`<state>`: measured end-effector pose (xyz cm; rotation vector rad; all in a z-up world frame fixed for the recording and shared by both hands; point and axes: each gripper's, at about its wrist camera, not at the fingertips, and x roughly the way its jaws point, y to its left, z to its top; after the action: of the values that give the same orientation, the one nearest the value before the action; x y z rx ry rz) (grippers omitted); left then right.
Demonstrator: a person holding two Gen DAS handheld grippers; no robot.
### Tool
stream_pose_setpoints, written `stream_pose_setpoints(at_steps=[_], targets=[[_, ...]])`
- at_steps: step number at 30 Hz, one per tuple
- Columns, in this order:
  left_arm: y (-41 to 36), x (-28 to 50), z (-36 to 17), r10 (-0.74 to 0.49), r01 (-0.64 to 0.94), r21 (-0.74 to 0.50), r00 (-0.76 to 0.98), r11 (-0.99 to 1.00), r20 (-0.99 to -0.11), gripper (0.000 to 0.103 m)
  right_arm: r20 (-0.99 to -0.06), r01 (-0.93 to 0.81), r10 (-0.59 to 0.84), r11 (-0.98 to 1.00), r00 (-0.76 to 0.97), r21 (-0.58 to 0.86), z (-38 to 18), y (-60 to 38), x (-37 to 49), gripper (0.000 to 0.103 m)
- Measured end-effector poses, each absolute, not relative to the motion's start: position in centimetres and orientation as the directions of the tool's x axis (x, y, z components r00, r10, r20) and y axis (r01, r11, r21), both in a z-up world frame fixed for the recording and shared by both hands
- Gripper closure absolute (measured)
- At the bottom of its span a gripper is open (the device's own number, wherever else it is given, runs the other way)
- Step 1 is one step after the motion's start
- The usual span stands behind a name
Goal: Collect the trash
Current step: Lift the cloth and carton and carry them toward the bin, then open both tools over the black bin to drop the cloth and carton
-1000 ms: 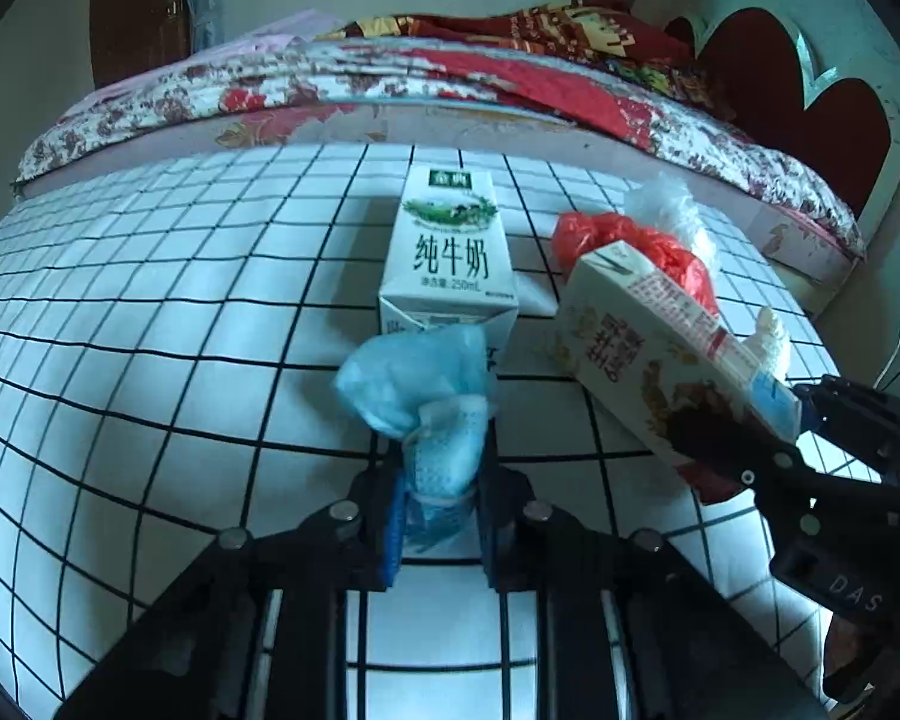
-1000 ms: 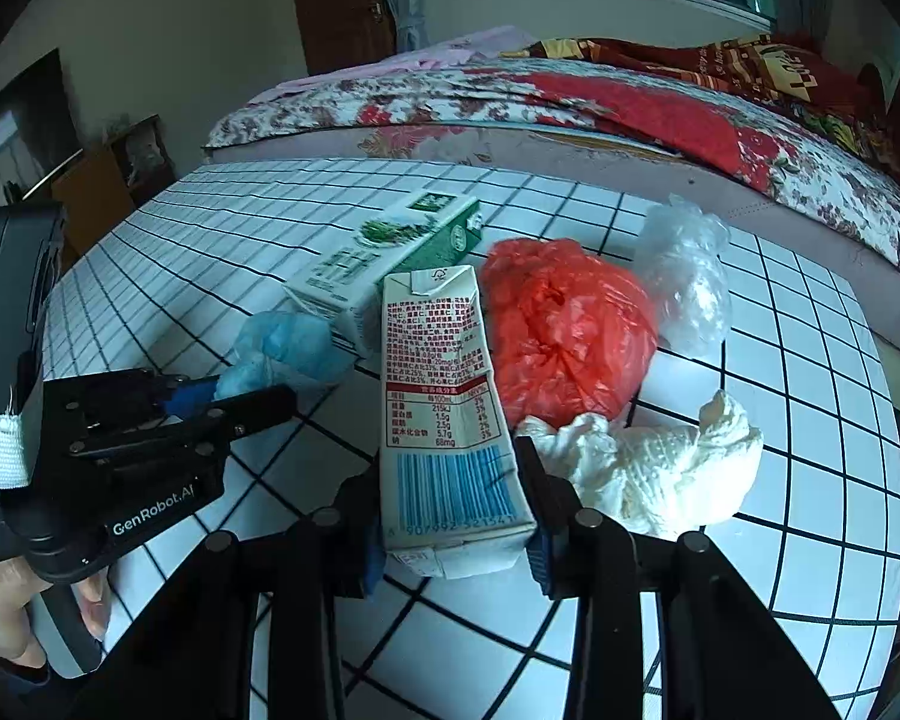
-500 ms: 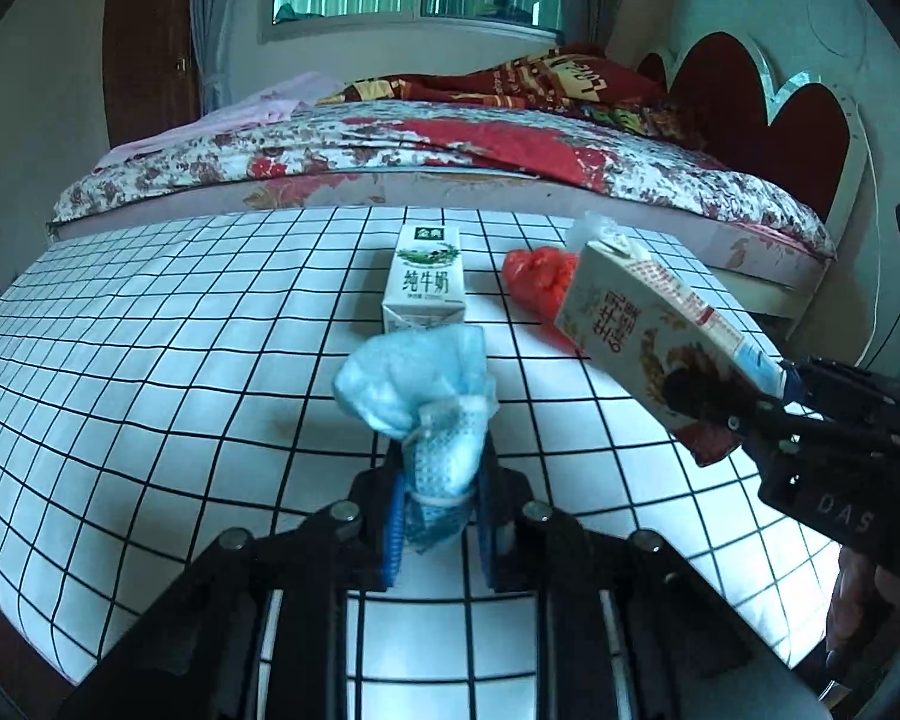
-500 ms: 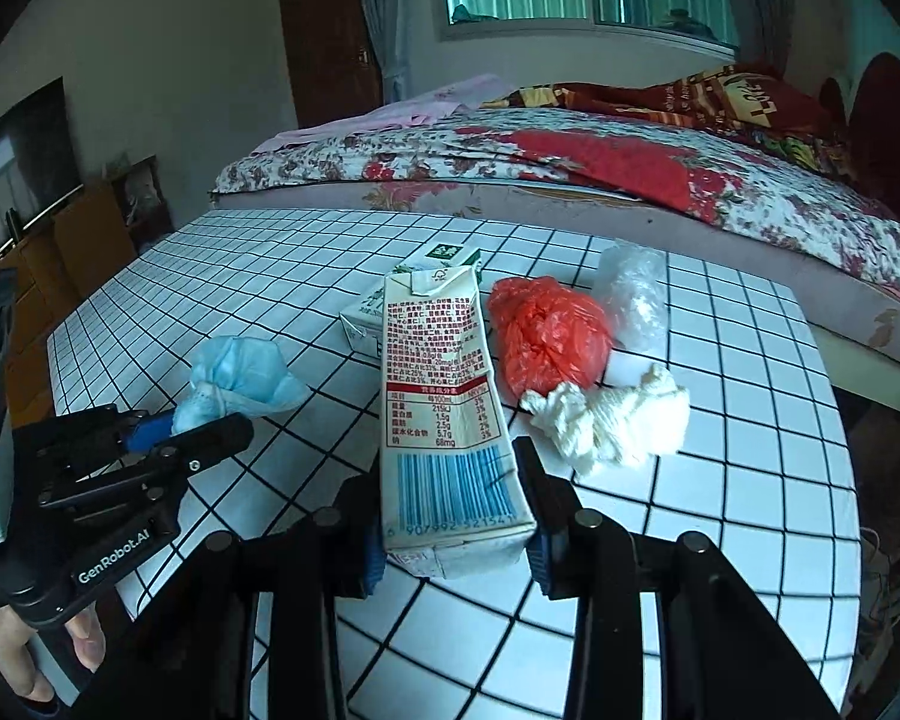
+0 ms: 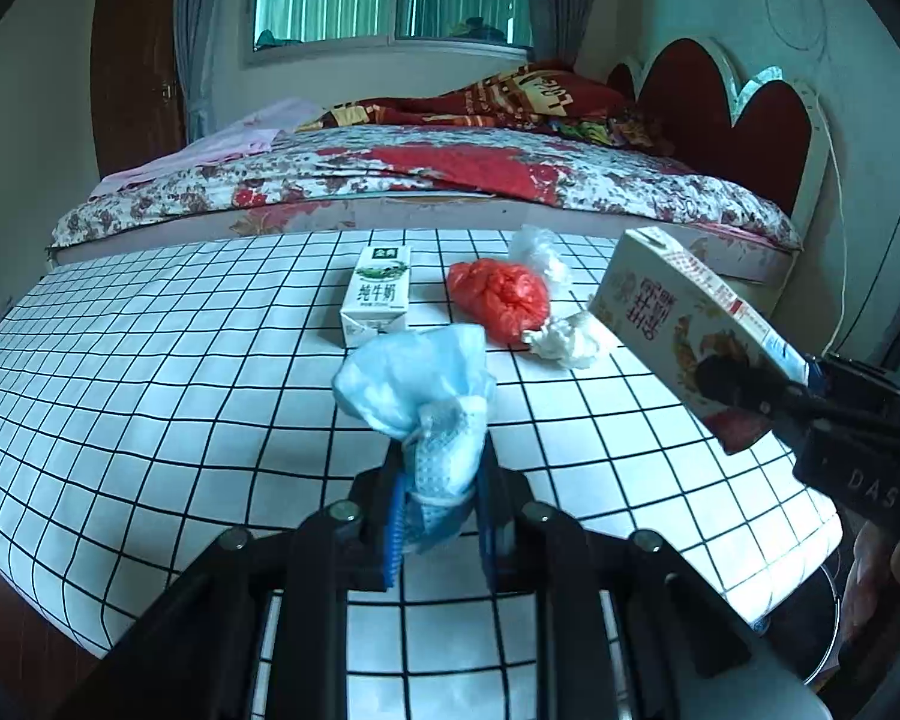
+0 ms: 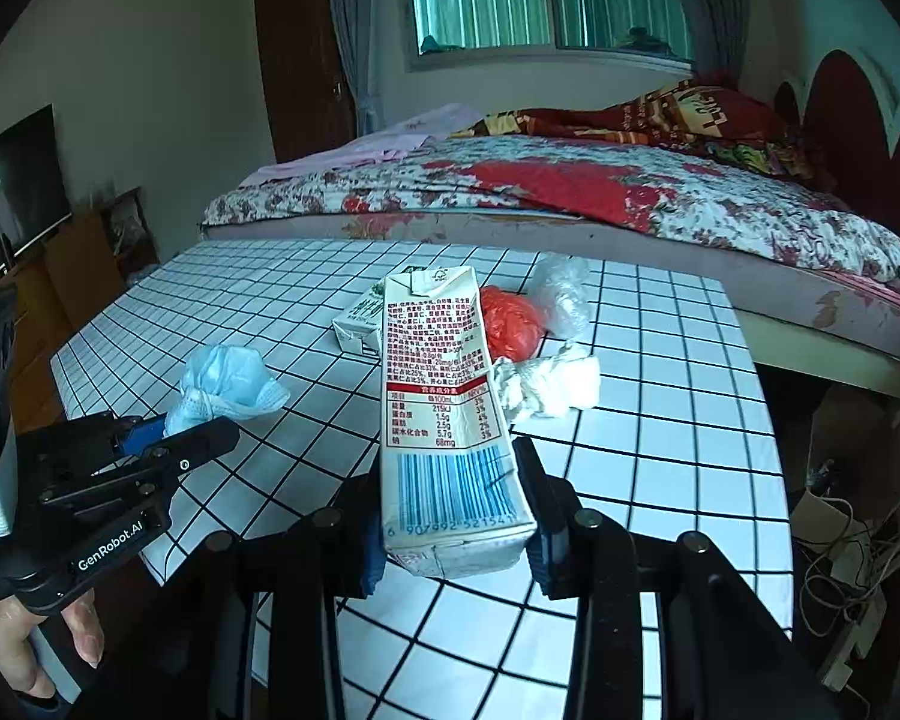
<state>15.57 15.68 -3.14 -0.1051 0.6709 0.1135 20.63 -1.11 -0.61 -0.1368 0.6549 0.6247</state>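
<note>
holding 2 pieces off the table: my left gripper (image 5: 438, 516) pinches the blue mask (image 5: 417, 384), my right gripper (image 6: 456, 516) clamps the tall carton (image 6: 444, 414) — milk box (image 5: 377, 300), red bag (image 5: 501, 297), clear bag (image 5: 540, 255), tissue (image 5: 564, 342) remain mid-frame.

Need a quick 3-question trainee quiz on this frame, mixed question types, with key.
1. True or false: the left hand-held gripper is shut on the blue face mask.
2. What does the right hand-held gripper hold? A) red plastic bag B) drink carton C) white tissue
3. Fill in: four pieces of trash lie on the checked table: green milk carton, red plastic bag, clear plastic bag and a crumpled white ____.

Key: 1 true; 2 B, the drink carton; 3 tissue.
</note>
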Motion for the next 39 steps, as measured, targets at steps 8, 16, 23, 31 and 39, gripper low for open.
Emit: stream_pose_setpoints(at_steps=[8, 16, 23, 31, 39], targets=[[12.2, 13.5, -1.7, 0.025, -0.076, -0.061, 0.807, 0.995, -0.590, 0.083, -0.565, -0.526, 0.462, 0.848, 0.684, 0.057, 1.0, -6.1, 17.5, 0.065], [6.1, 13.0, -1.1, -0.077, 0.045, -0.071, 0.824, 0.996, -0.562, 0.083, -0.540, -0.432, 0.377, 0.901, 0.752, 0.027, 1.6, -13.0, 15.2, 0.065], [-0.4, 13.5, -0.9, -0.193, 0.178, -0.080, 0.811, 0.981, -0.553, 0.083, -0.548, -0.307, 0.271, 0.951, 0.791, 0.027, 1.4, -20.2, 14.3, 0.065], [-6.2, 13.5, -1.9, -0.302, 0.309, -0.086, 0.769, 0.947, -0.564, 0.083, -0.576, -0.175, 0.164, 0.984, 0.801, 0.036, -0.6, -27.2, 12.3, 0.065], [-12.3, 13.4, -3.6, -0.398, 0.427, -0.098, 0.700, 0.899, -0.593, 0.083, -0.649, -0.093, 0.099, 0.995, 0.754, 0.044, -4.1, -32.6, 10.9, 0.065]])
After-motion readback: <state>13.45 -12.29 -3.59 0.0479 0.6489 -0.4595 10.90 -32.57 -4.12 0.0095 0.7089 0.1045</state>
